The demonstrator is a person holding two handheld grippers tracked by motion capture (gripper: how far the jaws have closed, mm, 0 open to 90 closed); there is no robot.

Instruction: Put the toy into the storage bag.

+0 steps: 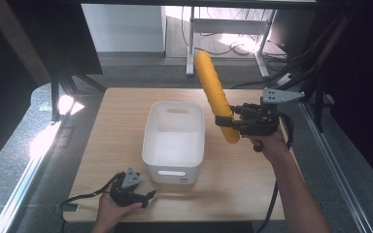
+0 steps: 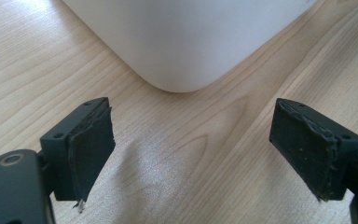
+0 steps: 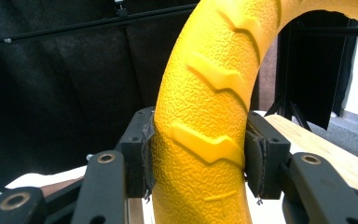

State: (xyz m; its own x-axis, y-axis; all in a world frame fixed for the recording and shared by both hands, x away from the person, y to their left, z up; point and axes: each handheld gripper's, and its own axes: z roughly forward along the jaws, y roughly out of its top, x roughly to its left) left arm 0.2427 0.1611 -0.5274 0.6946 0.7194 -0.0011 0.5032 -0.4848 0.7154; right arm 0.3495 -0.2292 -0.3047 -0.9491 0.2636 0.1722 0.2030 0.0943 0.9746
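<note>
One yellow ring (image 1: 214, 92) stands edge-on right of centre, clamped by the right gripper (image 1: 229, 121) above the desk (image 1: 252, 170); the right gripper view shows its raised tread. Lower left, the left gripper (image 1: 150, 195) gapes wide beside the white bin (image 1: 175, 145).

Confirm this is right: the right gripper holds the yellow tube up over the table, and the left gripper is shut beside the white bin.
One thing is wrong: the left gripper is open, not shut. The left gripper view shows its jaws wide apart over bare wood near the white bin. The right gripper does hold the yellow tube up.
</note>
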